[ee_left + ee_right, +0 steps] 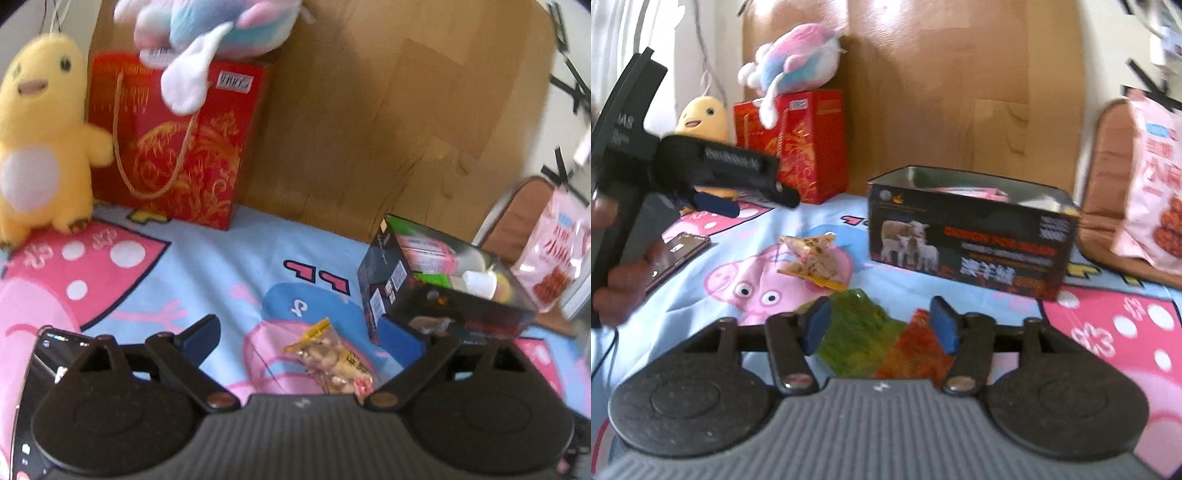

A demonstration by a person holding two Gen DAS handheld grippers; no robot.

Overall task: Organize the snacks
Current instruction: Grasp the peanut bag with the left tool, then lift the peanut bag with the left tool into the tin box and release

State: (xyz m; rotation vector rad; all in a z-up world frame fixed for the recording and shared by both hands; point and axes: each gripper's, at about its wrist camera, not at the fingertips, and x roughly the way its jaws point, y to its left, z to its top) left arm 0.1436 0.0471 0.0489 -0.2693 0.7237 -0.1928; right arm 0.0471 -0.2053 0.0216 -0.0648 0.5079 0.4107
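A black tin box [967, 236] stands open on the cartoon-print cloth [886, 280], with several snack packs [428, 254] inside it. My right gripper [881, 328] is open, its blue pads [818, 326] standing either side of a green and orange snack packet [864, 338] that lies on the cloth. A yellow packet of nuts [332, 363] lies left of the box [443, 295]; it also shows in the right wrist view [812, 258]. My left gripper [303, 332] is open wide over the nuts packet, held in a hand [620, 284].
A phone [679, 251] lies at the cloth's left. At the back stand a red gift bag [177, 147], a yellow plush [40, 147] and a pastel plush [798, 55] against a wooden board [388, 129]. A pink snack bag [1156, 184] leans on a brown cushion at the right.
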